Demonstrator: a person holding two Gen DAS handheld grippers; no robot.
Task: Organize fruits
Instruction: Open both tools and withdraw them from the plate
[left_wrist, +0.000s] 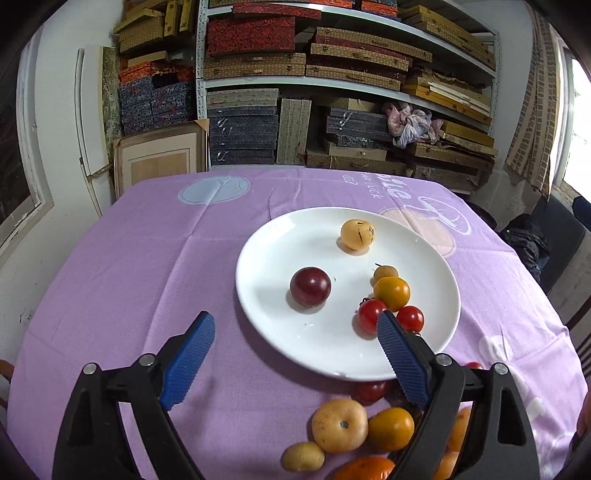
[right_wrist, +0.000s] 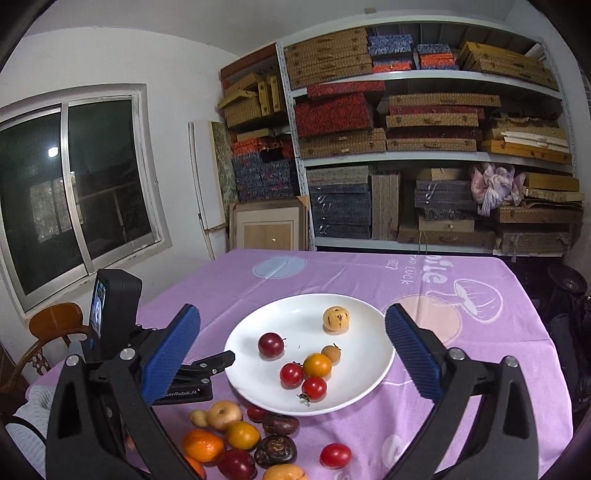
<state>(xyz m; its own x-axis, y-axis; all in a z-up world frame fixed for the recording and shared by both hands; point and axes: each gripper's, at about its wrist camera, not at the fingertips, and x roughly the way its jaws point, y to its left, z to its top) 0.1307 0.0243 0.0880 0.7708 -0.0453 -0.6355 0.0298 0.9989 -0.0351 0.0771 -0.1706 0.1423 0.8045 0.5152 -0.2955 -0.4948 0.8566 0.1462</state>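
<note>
both tongs, left and right, are wide open and empty, so I'd grab that loose tomato gently and set it on the plate

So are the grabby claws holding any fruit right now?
No. The left gripper and the right gripper are both open with nothing between their fingers; the fruit lies on the plate and cloth.

The left claw body reads "GenRobot.AI"; the tablecloth shows upside-down "LUCK".
</note>
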